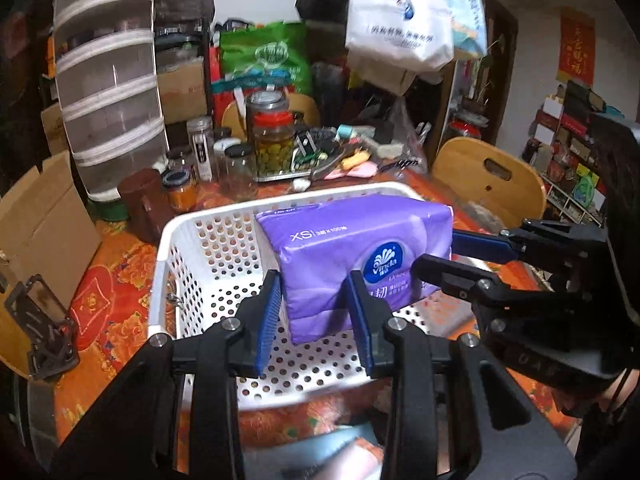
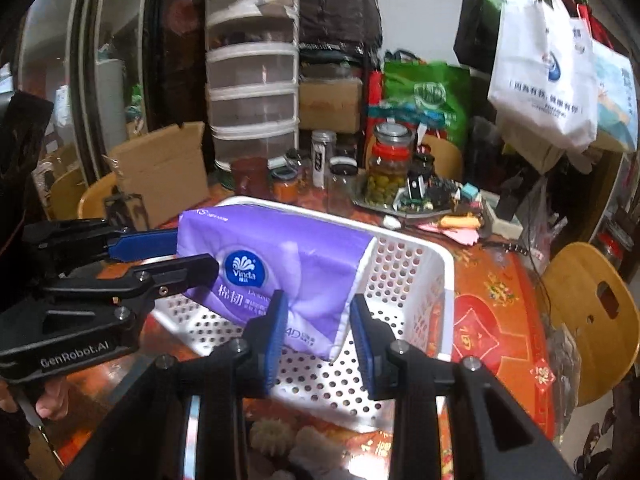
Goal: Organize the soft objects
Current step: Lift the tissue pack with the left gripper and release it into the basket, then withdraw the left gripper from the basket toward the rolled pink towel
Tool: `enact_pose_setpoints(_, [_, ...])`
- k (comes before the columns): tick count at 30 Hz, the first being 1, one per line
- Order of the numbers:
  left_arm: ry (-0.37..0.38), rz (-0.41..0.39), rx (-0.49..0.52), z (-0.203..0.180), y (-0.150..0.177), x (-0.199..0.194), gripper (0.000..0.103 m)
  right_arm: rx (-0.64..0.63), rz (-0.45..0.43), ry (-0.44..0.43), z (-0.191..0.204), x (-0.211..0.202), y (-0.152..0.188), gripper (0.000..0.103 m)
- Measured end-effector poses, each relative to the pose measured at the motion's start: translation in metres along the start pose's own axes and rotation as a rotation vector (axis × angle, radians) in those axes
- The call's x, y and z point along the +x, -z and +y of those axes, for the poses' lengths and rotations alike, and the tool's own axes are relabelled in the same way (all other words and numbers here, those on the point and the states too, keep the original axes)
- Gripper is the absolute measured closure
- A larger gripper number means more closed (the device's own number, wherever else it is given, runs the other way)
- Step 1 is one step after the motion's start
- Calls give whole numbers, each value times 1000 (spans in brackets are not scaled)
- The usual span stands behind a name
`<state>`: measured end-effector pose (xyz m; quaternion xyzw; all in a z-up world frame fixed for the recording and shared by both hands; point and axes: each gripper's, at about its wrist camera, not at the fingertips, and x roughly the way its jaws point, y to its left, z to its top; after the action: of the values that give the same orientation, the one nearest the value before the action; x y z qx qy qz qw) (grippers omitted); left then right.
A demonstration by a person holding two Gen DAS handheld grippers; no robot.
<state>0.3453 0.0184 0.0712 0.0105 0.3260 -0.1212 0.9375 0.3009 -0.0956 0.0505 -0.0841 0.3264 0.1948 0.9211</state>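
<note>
Judging by its puffy wrap and the way it dents, your purple tissue pack (image 1: pixel 352 256) is light, soft and squashy, with a slick plastic skin that could slide between the pads; you do best to take it by its ends, where the fill gives you something to pinch, and not by the loose seam flap. It sits in the centre of both views, tilted over the white perforated basket (image 1: pixel 176 232), its upper edge level with the far rim; whether its lower corner touches the basket floor you cannot tell. Your left gripper (image 1: pixel 316 304) stands partly closed, its blue pads pressed into the near lower end of the pack, which bulges between them. Your right gripper (image 2: pixel 320 320) is likewise partly closed on the other end, lower centre of its own view; its left pad presses the wrap, while the right pad meets only the thin seam flap, so that hold looks the weaker one. Squeeze gently, since it will deform rather than resist.
</note>
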Motion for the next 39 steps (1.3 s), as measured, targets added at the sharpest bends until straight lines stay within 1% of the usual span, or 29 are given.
enact_pose_setpoints(3, [-7,51,-14,9,-2,34,72,8,53,8,-5,30,-1,73])
enact_pose_setpoints(6, [-23,97,-21,13,2,63,72,11,95,13,-6,50,2,73])
enact_pose_setpoints(7, [-26,113,-25,14,8,71,72,6,112,19,-5,58,3,73])
enact_pose_setpoints(9, [-30,139,-30,17,12,84,72,1,131,28,-6,67,5,73])
enact_pose_setpoints(13, [-46,171,-25,20,14,100,72,0,163,25,-6,76,5,73])
enact_pose_setpoints(15, [-49,175,-35,23,13,102,64,11,161,23,-9,77,4,73])
enact_pose_setpoints(16, [-49,173,-36,23,16,97,55,15,156,23,-10,76,3,73])
enact_pose_setpoints(17, [-44,164,-33,22,16,95,41,22,148,23,-11,74,3,73])
enact_pose_setpoints(19, [-64,144,-12,20,16,87,29,36,136,35,-14,68,4,71])
enact_pose_setpoints(21, [-84,120,8,16,17,74,24,51,125,23,-16,59,5,59])
enact_pose_setpoints(23, [-91,85,36,10,17,55,12,57,92,30,-18,45,7,39])
enact_pose_setpoints(24, [-106,62,50,7,17,44,10,61,80,30,-18,39,7,35])
enact_pose_setpoints(25, [-118,47,56,5,18,35,8,64,65,28,-19,30,8,28])
enact_pose_setpoints(26, [-133,20,65,2,19,24,5,68,51,23,-19,21,9,26])
enact_pose_setpoints(28, [-165,-21,84,-3,22,3,3,69,28,22,-17,6,10,25])
enact_pose_setpoints(30, [-206,-45,101,-9,27,-13,1,70,4,19,-14,-11,13,23])
enact_pose_setpoints(31, [-215,-53,105,-11,29,-21,1,74,-5,14,-12,-19,15,22])
enact_pose_setpoints(35, [-221,-61,105,-18,47,-52,1,72,-48,-6,-5,-49,27,21])
enact_pose_setpoints(39, [-221,-80,91,-26,69,-87,0,72,-67,-18,2,-78,50,19])
